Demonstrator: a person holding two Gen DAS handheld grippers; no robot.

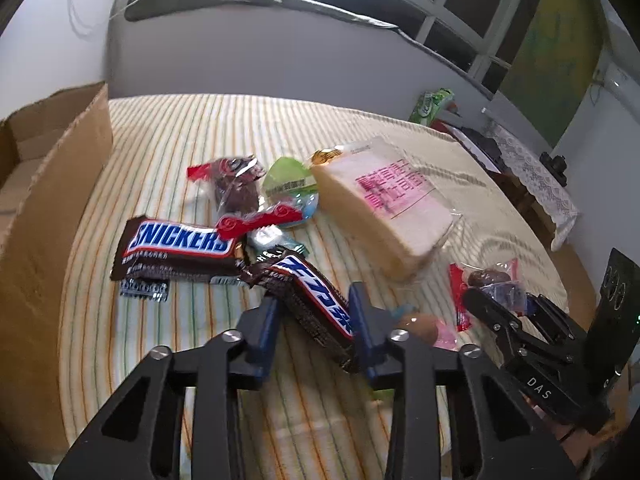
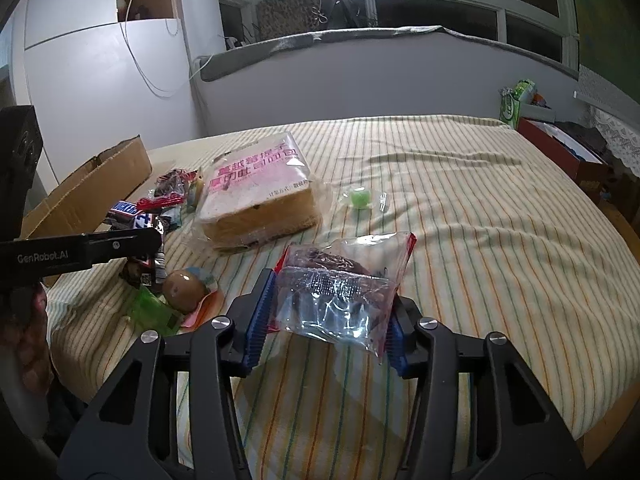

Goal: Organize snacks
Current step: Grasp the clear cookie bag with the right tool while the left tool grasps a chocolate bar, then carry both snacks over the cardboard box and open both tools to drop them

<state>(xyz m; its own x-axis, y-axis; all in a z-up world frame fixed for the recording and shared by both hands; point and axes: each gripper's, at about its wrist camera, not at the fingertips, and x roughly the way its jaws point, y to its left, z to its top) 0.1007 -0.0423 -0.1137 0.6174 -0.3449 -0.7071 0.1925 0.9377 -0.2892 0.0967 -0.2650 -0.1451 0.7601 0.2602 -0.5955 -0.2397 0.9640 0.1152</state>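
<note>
A dark Snickers bar [image 1: 316, 308] lies slanted on the striped cloth [image 1: 192, 136], and my left gripper [image 1: 314, 296] is shut on it, a blue pad against each long side. A second Snickers bar [image 1: 180, 244] lies flat to its left. In the right wrist view my right gripper [image 2: 334, 292] is shut on a clear packet with a dark snack [image 2: 340, 280], its film crumpled between the pads. The left wrist view shows that same packet [image 1: 488, 280] at the far right. A wrapped bread loaf [image 2: 256, 196] lies behind it.
An open cardboard box [image 1: 52, 184] stands at the left edge of the cloth. Small snacks cluster near the bars: a brown cake packet [image 1: 234, 188], a green jelly cup [image 1: 288, 180], a brown egg [image 2: 182, 288]. A small green sweet [image 2: 359, 197] lies alone.
</note>
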